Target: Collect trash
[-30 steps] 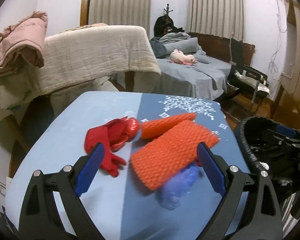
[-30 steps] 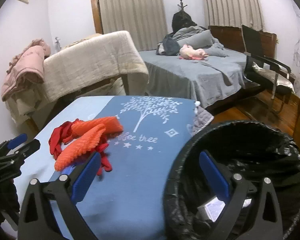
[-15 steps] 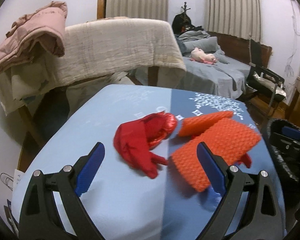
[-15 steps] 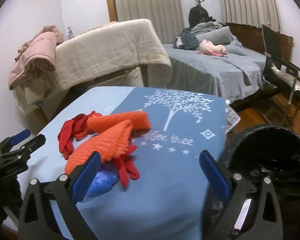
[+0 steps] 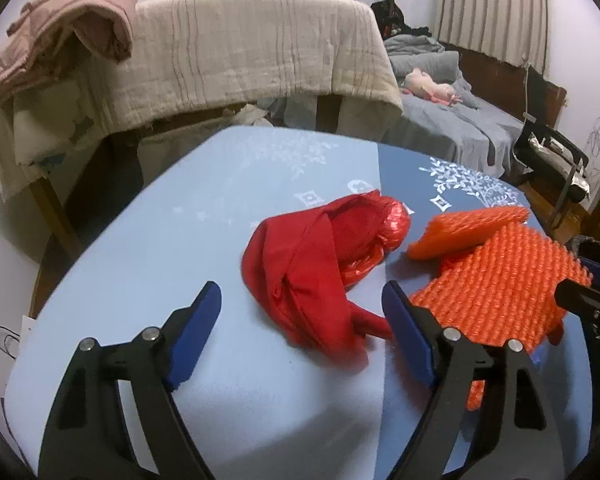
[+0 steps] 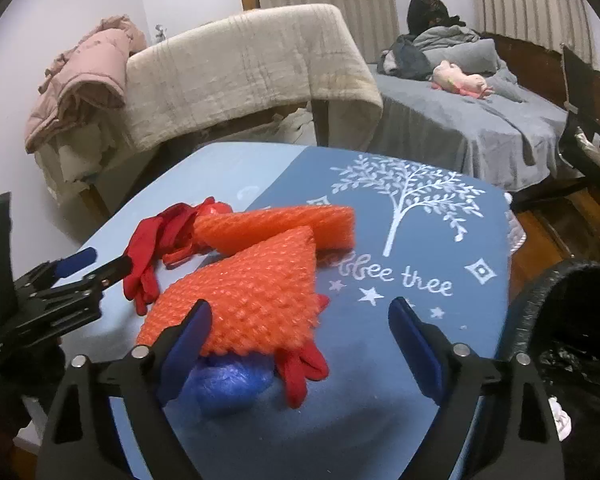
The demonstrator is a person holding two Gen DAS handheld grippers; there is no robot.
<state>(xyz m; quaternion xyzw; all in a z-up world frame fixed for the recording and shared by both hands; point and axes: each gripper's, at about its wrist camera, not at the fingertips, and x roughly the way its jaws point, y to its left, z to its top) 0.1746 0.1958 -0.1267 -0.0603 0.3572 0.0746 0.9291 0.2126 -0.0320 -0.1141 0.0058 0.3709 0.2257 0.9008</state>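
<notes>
While both jaws close | left hand-held gripper [image 5: 302, 330] empty, astride red cloth [image 5: 308, 276] | right hand-held gripper [image 6: 300, 336] empty

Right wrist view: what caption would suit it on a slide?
Right gripper, closing with nothing held, nears orange mesh, red bag and blue bag beside a black bin.

left hand-held gripper [image 5: 302, 326] | black arms | blue pads [image 5: 196, 334] | silver screws
</notes>
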